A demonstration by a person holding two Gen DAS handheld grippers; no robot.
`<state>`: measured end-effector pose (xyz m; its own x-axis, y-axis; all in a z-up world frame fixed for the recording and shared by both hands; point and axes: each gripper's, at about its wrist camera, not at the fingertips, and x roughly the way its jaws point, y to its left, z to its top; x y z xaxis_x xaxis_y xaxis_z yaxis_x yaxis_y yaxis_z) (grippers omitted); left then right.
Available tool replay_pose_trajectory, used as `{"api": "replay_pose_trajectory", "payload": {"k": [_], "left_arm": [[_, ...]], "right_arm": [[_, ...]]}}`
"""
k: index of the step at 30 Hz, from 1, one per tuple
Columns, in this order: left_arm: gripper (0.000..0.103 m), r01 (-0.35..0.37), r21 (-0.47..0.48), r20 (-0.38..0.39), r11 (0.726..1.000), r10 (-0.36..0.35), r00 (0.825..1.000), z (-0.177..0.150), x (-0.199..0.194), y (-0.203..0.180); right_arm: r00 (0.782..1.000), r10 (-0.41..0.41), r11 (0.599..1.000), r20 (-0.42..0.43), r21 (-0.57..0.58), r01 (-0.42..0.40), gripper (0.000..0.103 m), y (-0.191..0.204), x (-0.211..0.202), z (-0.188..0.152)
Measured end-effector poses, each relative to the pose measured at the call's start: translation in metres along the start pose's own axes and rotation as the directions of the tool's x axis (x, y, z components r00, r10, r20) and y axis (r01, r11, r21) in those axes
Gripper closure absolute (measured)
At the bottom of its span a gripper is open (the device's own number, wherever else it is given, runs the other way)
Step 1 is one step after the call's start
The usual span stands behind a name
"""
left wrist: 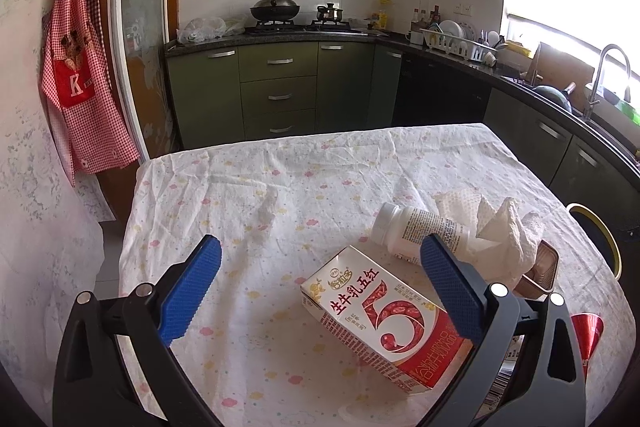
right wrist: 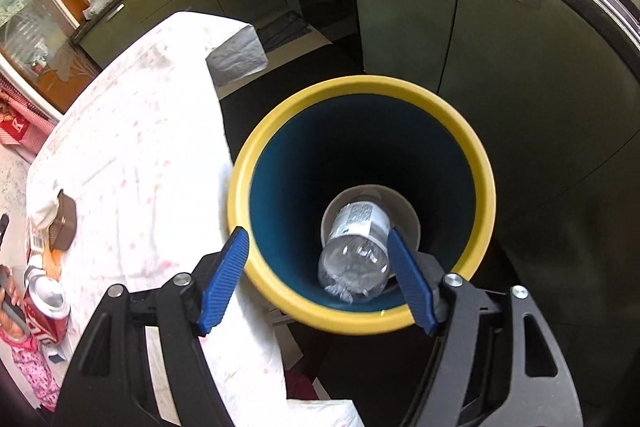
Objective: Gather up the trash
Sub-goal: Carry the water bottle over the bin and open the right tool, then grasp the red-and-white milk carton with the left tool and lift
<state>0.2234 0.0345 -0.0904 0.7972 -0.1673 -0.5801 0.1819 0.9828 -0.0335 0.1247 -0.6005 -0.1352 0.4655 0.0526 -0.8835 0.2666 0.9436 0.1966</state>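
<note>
My right fingers hang open over the yellow-rimmed blue bin, clear crushed plastic bottle inside. Left fingers open too, above the red-and-white milk carton on the desk.

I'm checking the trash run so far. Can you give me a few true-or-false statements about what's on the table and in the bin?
1. A clear plastic bottle is inside the bin. True.
2. The left gripper holds the milk carton. False: its jaws stand open, the carton lying on the table.
3. The white bottle stands upright. False: it lies on its side.
4. A crumpled paper towel lies by the white bottle. True.
5. The right gripper is open over the bin. True.
</note>
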Motion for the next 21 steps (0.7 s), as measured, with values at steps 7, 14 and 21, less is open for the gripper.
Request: {"api": "replay_pose_trajectory", "payload": {"k": [7,14,21], "left_arm": [[0.005,0.082,0.021,-0.06,0.996,-0.08,0.995,0.008,-0.011,-0.014],[0.005,0.107,-0.034,-0.237,0.994,-0.112,0.965,0.011,-0.01,-0.02],[0.005,0.058,-0.133,-0.46,0.989,-0.113,0.881,0.008,0.024,-0.025]], "right_arm": [[1.0,0.027,0.999,0.008,-0.017,-0.027,0.033,0.011,-0.005,-0.016],[0.998,0.066,0.998,0.002,-0.025,-0.066,0.033,0.008,-0.003,-0.027],[0.993,0.121,0.992,0.001,-0.043,-0.121,0.033,0.012,0.004,-0.03]]}}
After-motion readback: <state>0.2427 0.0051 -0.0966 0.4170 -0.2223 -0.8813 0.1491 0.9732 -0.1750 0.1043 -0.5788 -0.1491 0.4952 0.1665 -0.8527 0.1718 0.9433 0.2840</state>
